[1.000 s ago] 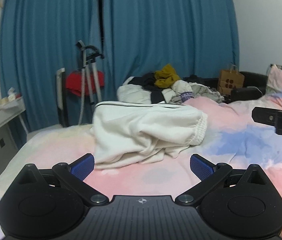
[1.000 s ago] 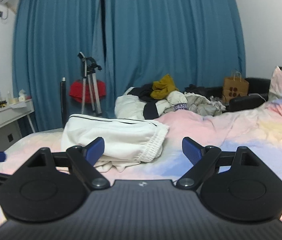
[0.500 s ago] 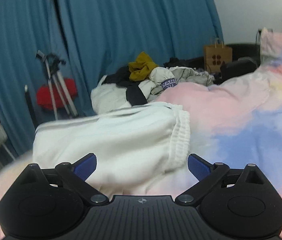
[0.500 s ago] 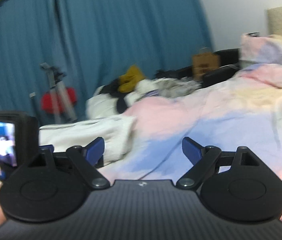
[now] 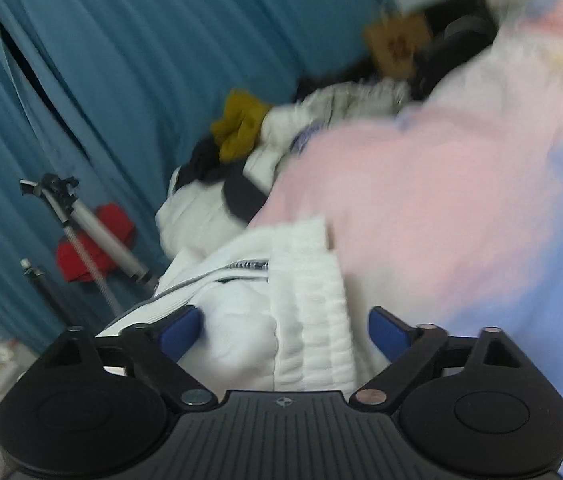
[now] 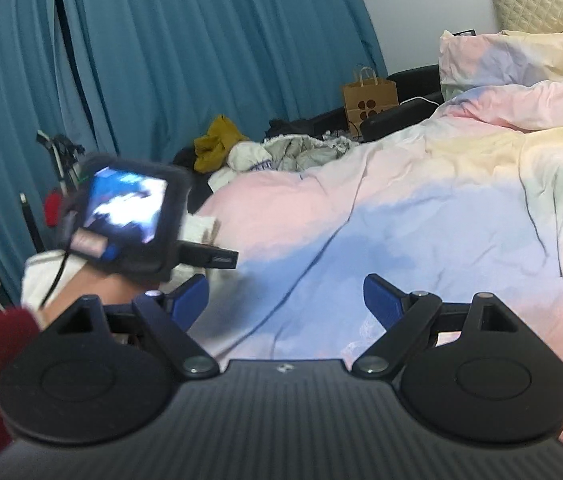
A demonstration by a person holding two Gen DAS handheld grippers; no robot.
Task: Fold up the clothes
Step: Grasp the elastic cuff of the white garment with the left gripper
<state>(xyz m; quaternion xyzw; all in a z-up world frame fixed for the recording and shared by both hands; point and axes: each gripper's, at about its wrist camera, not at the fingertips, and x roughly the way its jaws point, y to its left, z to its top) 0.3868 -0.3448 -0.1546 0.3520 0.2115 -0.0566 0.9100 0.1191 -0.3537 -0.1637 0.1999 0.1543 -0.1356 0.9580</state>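
White shorts (image 5: 281, 320) with a ribbed elastic waistband lie on the pastel bed cover (image 5: 441, 208). My left gripper (image 5: 285, 330) is open, its blue pads on either side of the waistband, close over the cloth. My right gripper (image 6: 285, 300) is open and empty above the blue patch of the cover (image 6: 381, 232). In the right wrist view the left gripper's body and screen (image 6: 125, 216) sit at the left, partly hiding the shorts (image 6: 41, 272).
A pile of unfolded clothes (image 6: 265, 152) with a mustard garment (image 6: 217, 142) lies at the far edge of the bed. A paper bag (image 6: 369, 98), blue curtains (image 6: 201, 48), a tripod (image 5: 81, 224) and a pillow (image 6: 521, 52) stand around.
My left gripper has moved forward and tilted, closing in on the shorts' waistband. My right gripper has swung right, away from the shorts, over the bed cover.
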